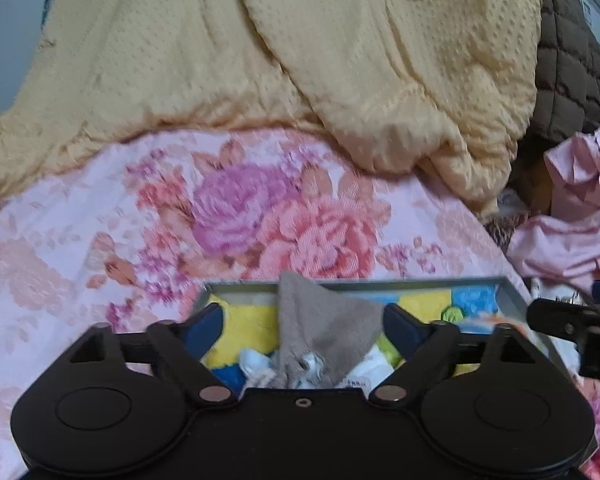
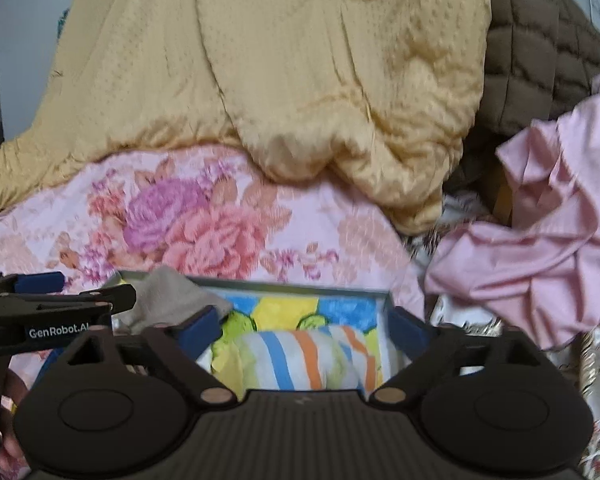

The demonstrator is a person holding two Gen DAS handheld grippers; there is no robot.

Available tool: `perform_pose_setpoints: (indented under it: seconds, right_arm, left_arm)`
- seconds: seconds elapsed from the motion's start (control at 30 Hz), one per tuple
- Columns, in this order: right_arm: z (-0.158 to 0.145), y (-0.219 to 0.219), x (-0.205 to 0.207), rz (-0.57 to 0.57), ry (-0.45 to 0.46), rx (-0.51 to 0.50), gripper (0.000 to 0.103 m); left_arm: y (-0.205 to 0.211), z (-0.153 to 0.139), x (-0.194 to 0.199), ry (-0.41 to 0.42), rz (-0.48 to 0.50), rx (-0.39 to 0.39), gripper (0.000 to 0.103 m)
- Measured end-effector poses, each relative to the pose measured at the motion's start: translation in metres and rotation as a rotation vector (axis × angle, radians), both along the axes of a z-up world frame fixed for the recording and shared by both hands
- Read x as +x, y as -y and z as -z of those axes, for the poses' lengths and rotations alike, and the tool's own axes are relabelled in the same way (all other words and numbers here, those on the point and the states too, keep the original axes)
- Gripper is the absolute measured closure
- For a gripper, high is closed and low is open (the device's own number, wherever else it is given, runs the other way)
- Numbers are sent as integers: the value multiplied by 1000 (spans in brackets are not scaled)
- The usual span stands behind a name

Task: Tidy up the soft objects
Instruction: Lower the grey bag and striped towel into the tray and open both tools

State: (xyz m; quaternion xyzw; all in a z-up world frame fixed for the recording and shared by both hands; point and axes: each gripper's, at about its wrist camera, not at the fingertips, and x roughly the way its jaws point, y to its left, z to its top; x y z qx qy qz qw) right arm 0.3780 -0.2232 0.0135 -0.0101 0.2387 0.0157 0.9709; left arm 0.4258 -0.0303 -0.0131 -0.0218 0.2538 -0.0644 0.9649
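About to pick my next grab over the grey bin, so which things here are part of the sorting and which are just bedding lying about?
In the job:
grey bin
grey sock, draped over the bin's far rim
striped roll, inside the bin
left gripper and right gripper, both open

Lying about, probably:
yellow quilt
floral sheet
brown quilted cover
pink cloth; it could be next

Both fisheye views look forward along their own gripper fingers, low and close over a grey tray [image 1: 510,294] on a floral bedsheet [image 1: 80,240], facing a heaped yellow quilt [image 1: 260,60]. The left wrist view sits over the tray's left part, where a grey sock [image 1: 320,320] fills the near field; the right wrist view sits further right, over a striped cloth [image 2: 300,356]. Shared: tray, sheet, quilt, brown quilted cover [image 2: 540,48], pink garment [image 2: 540,248]; each view catches the other gripper at its edge.
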Motion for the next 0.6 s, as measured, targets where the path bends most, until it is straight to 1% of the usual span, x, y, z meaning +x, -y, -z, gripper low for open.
perform_pose_setpoints:
  seconds: [0.03, 0.07, 0.13, 0.23, 0.3, 0.47, 0.6]
  right_arm:
    - [-5, -1, -5, -1, 18, -9, 1]
    - [-9, -2, -9, -1, 27, -14, 0]
    - [-18, -1, -18, 6, 43, -8, 0]
    - [-31, 3, -35, 12, 72, 28, 0]
    - [-41, 7, -51, 12, 93, 49, 0]
    - [-62, 11, -93, -12, 142, 81, 0]
    - [-73, 10, -126, -32, 173, 86, 0]
  left_arm:
    - [-1, -4, -3, 14, -6, 3, 2]
    - [-1, -9, -6, 30, -15, 8, 1]
    - [-2, -17, -13, 45, -22, 13, 1]
    - [-6, -28, -23, 20, -27, -1, 1]
    - [-8, -35, -32, 18, -30, -7, 1]
    - [-13, -51, -73, 43, -28, -12, 1]
    - [-16, -59, -109, 51, -28, -22, 1]
